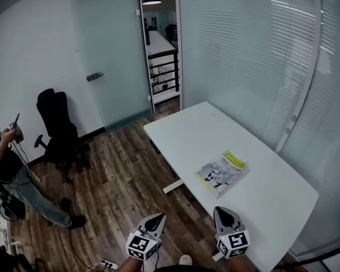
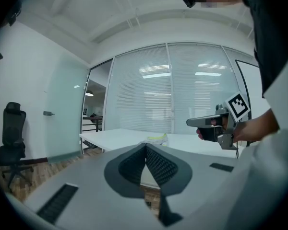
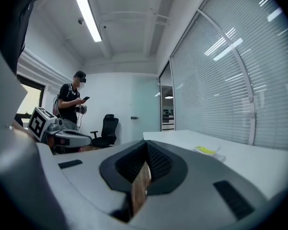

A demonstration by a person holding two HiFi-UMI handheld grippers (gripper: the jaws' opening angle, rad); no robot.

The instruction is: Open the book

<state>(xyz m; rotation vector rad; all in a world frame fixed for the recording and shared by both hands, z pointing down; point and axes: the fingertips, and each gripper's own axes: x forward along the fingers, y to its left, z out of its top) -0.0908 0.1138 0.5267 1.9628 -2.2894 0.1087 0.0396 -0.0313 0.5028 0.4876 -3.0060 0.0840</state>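
Both grippers are mine and both are empty.
Left gripper [image 2: 145,146]: jaws pinched together, nothing between them.
Right gripper [image 3: 146,143]: same, tips meeting, only floor visible through the slot behind them.
The two are side by side and roughly level. The left is over the wood floor [image 1: 119,191] and the right is by the near edge of the table [image 1: 181,130]. My read is an approach posture: they're clenched because there's nothing to grab yet.
Book [image 1: 222,173]: ahead of both and well apart from them, almost dead ahead of the left gripper and a bit right of the right gripper's line. It lies flat and closed on the table, cover up, close to the edge facing me, so reach is short.
I can't tell which side the spine is on, and I need that before going for the cover's free edge.
Past the book is bare table, then a glass wall with blinds [image 1: 255,50].
Far left of the left gripper are an office chair [image 1: 56,130] and a person [image 1: 5,169] holding a device. Neither is in my path.
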